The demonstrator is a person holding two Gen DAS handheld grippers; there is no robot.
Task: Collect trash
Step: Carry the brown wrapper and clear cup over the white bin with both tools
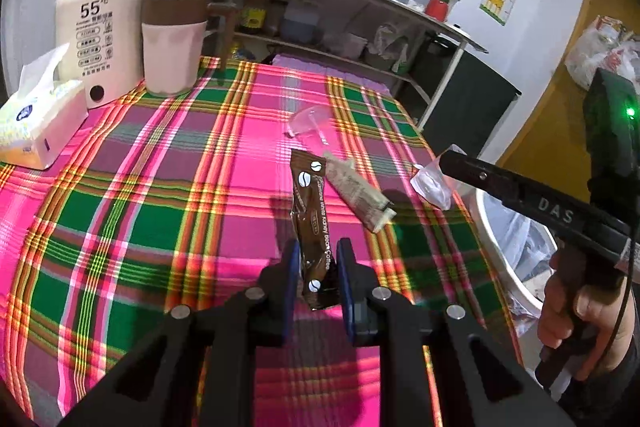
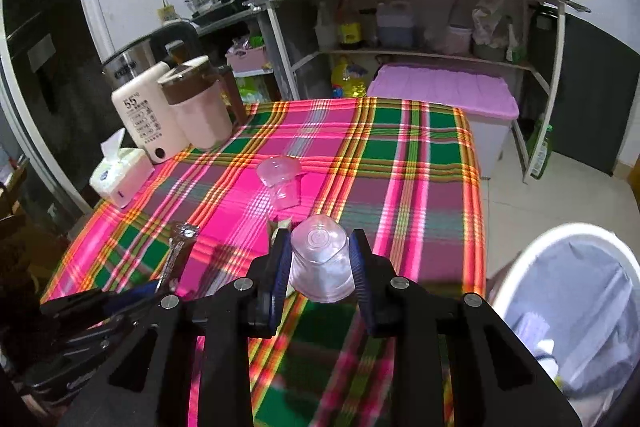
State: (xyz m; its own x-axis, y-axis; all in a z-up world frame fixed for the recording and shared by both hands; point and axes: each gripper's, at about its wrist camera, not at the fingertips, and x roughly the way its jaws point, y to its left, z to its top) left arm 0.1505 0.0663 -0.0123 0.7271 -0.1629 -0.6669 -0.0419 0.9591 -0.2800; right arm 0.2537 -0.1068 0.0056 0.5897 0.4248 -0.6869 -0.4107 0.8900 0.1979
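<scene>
Trash is half gathered — both grippers carry a piece. Left gripper (image 1: 318, 259) is pinching a brown sachet (image 1: 310, 223), lifted above the cloth (image 1: 160, 211). Right gripper (image 2: 320, 255) squeezes a clear cup (image 2: 322, 263) between its pads, close to the bin (image 2: 568, 307), which stands just beside the cloth's edge. Neither piece is in the bin yet. On the cloth there are left a second cup (image 2: 280, 183), farther from the bin, and a pale wrapper (image 1: 356, 193) — these I judge come next.
</scene>
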